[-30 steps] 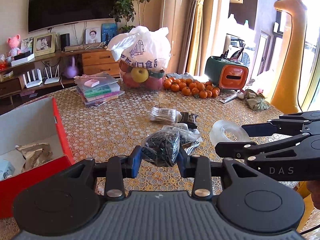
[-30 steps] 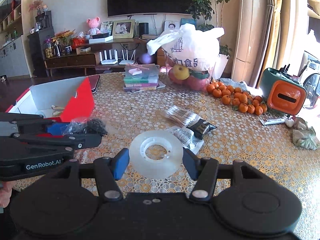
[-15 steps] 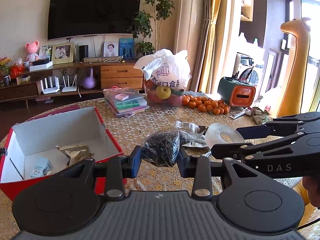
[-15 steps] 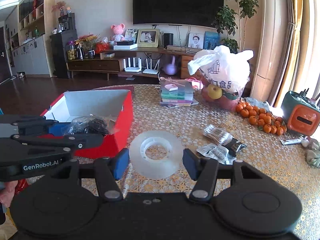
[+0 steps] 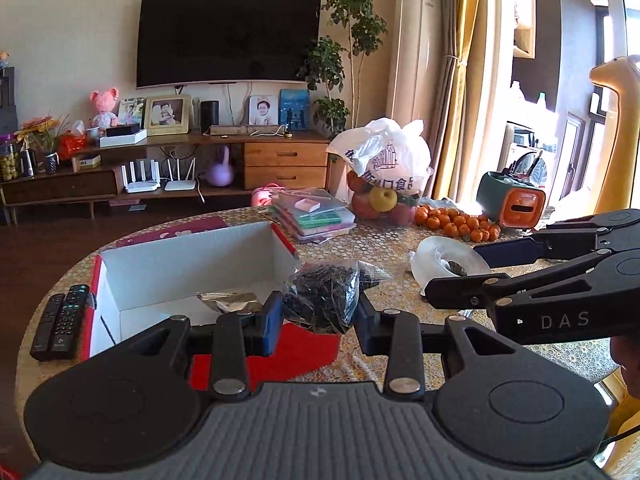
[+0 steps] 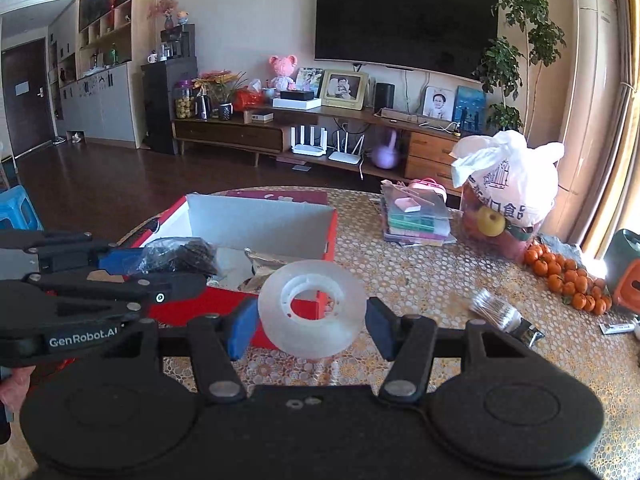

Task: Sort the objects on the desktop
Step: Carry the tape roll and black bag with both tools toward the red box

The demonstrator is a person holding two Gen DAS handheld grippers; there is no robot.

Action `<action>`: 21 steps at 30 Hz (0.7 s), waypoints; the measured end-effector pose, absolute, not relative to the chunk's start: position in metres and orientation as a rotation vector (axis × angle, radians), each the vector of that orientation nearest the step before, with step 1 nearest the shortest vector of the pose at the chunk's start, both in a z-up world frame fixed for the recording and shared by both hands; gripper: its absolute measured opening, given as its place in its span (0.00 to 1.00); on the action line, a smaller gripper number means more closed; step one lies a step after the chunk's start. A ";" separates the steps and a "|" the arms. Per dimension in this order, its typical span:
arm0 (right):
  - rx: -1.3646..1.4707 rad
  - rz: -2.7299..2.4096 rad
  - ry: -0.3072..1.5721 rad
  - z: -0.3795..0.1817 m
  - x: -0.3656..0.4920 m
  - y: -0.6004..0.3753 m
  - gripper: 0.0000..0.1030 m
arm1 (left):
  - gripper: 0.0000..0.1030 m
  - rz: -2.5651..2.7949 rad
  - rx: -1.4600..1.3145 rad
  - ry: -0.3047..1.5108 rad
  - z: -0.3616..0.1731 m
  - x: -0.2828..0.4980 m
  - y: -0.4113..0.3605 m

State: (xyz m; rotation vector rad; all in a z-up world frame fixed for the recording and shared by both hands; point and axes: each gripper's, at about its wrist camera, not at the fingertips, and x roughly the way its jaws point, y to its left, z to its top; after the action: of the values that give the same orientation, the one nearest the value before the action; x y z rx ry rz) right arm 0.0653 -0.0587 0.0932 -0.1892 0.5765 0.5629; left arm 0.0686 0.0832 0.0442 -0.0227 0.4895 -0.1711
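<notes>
Left wrist view: left gripper [image 5: 318, 316], jaws clamped on a crinkly clear bag of dark bits [image 5: 322, 300], held above the near wall of the red, white-lined box [image 5: 180, 268]; two remotes [image 5: 58, 322] lie beside it on the counter [image 5: 384, 248].

Right wrist view: right gripper [image 6: 310, 326], jaws squeezing a translucent tape roll [image 6: 312, 308] above the patterned counter, just before the box's corner.

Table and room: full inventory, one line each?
box: 1, red, white inside, table left
foil packet: 1, in box
tape roll: 1, clear, in right tool
bag of black bits: 1, in left tool
remotes: 2, black, left of box
book stack: 1, far side
fruit bag: 1, white
oranges: pile, right
TV: 1, wall
left tool: shut
right tool: shut
</notes>
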 end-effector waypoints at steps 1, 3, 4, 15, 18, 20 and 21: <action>-0.192 0.571 0.574 0.094 0.066 -0.054 0.56 | 0.34 -0.164 -0.022 0.489 0.045 0.069 0.088; -0.199 0.586 0.572 0.094 0.069 -0.044 0.56 | 0.34 -0.147 -0.017 0.487 0.046 0.070 0.097; -0.203 0.593 0.570 0.095 0.070 -0.039 0.56 | 0.34 -0.140 -0.014 0.486 0.046 0.070 0.101; -0.238 0.636 0.566 0.096 0.094 -0.003 0.56 | 0.34 -0.059 0.003 0.504 0.042 0.093 0.146; -0.246 0.644 0.571 0.094 0.102 0.004 0.56 | 0.34 -0.040 0.005 0.519 0.040 0.104 0.157; -0.256 0.644 0.576 0.092 0.108 0.008 0.56 | 0.34 -0.034 -0.003 0.530 0.039 0.111 0.163; -0.261 0.643 0.581 0.091 0.111 0.011 0.56 | 0.34 -0.033 -0.003 0.535 0.039 0.115 0.166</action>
State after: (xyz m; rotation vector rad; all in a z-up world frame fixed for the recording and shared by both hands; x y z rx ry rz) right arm 0.1110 0.0112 0.0907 -0.2614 0.5806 0.6434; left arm 0.1152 0.1656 0.0389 -0.0026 0.5348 -0.0331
